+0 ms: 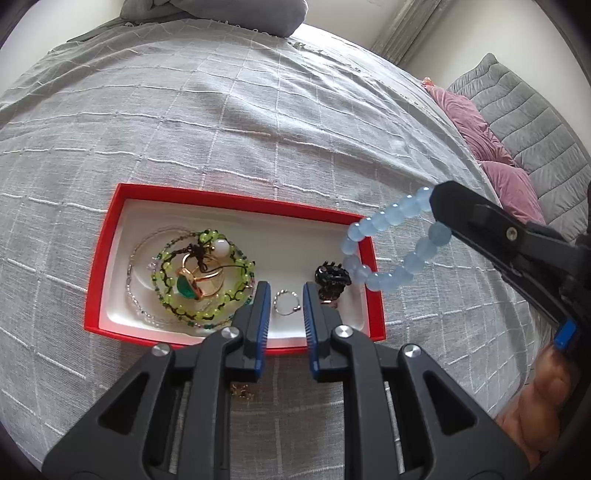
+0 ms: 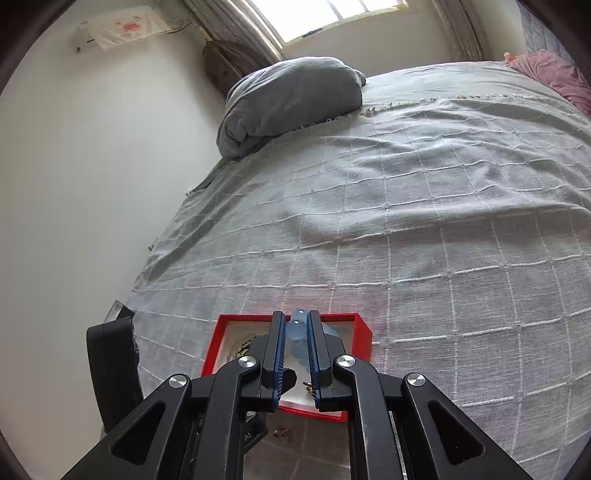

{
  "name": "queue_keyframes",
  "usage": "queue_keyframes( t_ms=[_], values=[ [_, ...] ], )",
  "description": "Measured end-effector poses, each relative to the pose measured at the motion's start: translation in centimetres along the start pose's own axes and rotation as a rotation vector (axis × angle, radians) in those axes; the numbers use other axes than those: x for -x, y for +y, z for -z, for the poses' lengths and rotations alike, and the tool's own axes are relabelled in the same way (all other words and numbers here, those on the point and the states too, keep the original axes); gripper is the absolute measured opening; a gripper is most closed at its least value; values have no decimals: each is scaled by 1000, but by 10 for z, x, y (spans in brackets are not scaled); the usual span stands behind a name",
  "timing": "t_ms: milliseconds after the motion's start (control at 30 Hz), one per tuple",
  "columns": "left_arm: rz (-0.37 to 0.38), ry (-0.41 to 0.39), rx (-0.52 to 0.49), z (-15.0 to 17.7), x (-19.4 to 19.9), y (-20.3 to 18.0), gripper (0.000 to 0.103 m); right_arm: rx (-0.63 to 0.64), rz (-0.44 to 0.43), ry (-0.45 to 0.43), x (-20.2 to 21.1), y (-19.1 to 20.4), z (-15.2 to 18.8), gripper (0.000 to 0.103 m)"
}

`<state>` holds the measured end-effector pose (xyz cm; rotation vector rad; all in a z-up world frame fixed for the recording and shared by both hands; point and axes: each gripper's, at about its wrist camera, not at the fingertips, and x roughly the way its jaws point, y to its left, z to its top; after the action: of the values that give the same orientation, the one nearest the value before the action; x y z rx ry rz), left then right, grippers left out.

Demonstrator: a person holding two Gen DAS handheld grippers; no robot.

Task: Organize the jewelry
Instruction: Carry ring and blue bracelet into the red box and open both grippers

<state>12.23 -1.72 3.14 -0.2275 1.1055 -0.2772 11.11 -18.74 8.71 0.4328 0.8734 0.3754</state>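
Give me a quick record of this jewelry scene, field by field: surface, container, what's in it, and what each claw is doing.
surface: grey checked bedspread
container: red box with white inside
in box: green bead bracelet, green-stone ring, small silver ring, black hair clip
left claw: empty, jaws slightly apart, over the box
right claw: shut on blue bead bracelet, at the box's right end
outside box: small gold piece on the bedspread

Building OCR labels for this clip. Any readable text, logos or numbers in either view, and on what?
"AI": pale letters, possibly part of a longer marking, on the black plastic left gripper body, seen low in the right wrist view.
Red marks on the white plastic bag hanging on the wall: too blurred to read.
Red cardboard tray with white lining: no lettering visible.
Nothing else legible.
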Motion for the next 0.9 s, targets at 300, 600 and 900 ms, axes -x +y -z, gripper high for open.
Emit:
queue_keyframes(
  t_ms=[300, 600, 900],
  values=[
    [47, -16, 18, 1, 20, 12, 19, 15, -28, 4, -12, 20, 2, 12],
    [6, -77, 80, 9, 62, 67, 19, 56, 0, 52, -46, 38, 12, 12],
    [11, -58, 88, 17, 65, 79, 19, 301, 42, 134, -78, 87, 48, 16]
  ],
)
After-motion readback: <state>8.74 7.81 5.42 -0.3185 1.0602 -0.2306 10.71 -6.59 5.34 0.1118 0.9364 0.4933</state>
